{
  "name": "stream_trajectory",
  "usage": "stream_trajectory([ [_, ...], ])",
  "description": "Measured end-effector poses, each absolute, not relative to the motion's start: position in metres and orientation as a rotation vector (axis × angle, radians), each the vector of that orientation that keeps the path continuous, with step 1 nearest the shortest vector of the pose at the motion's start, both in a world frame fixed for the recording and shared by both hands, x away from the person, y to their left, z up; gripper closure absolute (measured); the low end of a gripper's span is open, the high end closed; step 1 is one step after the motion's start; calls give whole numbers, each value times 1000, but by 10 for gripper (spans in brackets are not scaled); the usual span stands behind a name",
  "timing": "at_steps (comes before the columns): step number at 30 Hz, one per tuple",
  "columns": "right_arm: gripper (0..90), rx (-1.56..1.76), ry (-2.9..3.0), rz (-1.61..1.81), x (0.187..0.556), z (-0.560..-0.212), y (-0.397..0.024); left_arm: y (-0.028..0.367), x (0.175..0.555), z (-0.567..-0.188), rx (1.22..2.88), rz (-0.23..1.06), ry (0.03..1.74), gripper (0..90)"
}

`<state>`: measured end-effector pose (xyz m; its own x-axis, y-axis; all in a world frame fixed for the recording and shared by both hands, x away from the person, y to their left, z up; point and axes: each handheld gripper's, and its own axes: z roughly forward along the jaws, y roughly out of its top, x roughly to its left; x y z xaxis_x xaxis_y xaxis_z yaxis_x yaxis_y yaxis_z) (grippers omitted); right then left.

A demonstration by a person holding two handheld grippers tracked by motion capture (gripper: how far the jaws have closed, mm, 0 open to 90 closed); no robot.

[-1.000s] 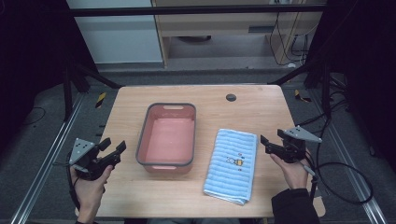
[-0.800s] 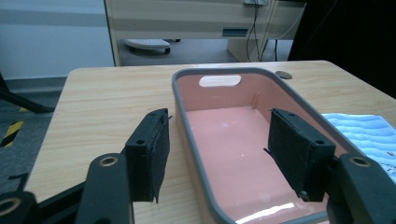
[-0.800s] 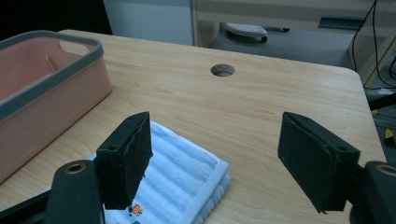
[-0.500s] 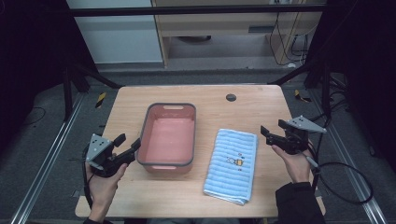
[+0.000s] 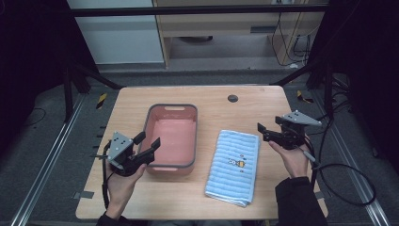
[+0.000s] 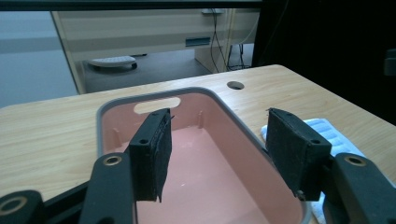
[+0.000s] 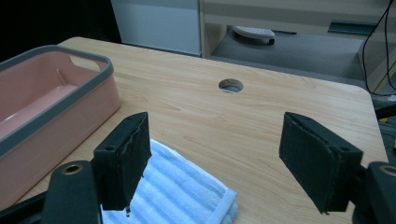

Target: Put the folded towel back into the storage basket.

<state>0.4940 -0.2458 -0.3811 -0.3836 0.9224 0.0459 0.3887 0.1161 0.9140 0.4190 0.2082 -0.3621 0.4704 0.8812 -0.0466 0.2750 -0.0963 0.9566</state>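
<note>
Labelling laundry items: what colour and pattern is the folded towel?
Light blue with white stripes, on the folded towel, with a small printed motif; clearest in the high view.

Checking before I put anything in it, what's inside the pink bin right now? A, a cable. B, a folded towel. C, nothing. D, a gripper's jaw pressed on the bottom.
C: the pink bin shows a bare bottom in the high view, and the folded towel lies on the table beside it.

Ribbed cloth towel [image 5: 233, 166], wood table [image 5: 226, 115]
</note>
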Motion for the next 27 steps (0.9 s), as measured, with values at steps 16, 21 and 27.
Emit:
stream_trajectory([
  [16, 293, 1255, 1864, 1208, 501, -380, -241, 161, 419, -370, 1690, 635, 951, 414],
  [21, 299, 1255, 1875, 1207, 503, -382, -241, 150, 417, -374, 1715, 614, 928, 419],
  [27, 308, 1269, 1880, 1202, 504, -386, -242, 134, 415, -379, 1747, 611, 911, 419],
])
